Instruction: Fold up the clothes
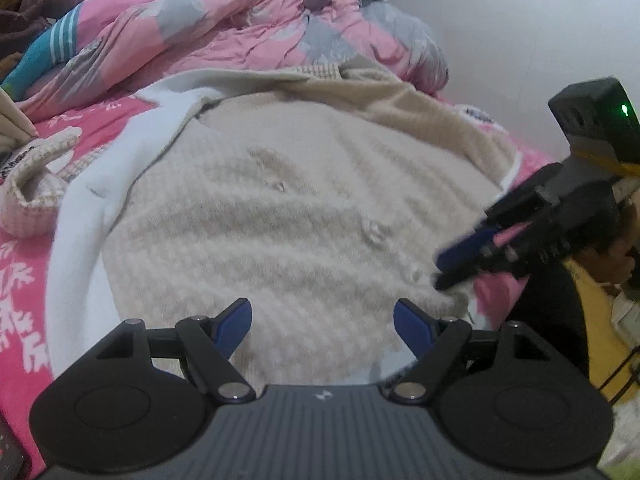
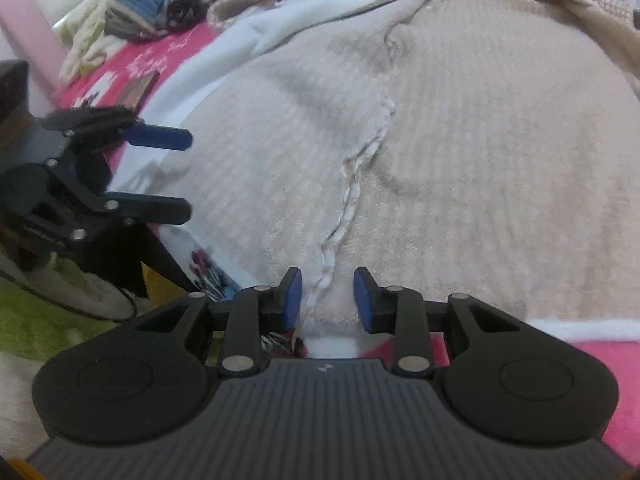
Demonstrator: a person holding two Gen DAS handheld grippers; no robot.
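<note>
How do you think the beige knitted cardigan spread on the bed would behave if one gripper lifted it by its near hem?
The cardigan would probably be floppy: it lies limp, following the bed's contours. Its thick, fuzzy knit suggests moderate weight and good friction against the fingers, so slipping seems unlikely. Lifted at one point by the right gripper, the rest would likely sag and drag.

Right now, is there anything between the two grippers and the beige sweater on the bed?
Nothing visible is in the way. The left gripper is open right over the beige sweater, and the right gripper is open at its near hem. The pink knit hat lies off to the side on the bedsheet.
</note>
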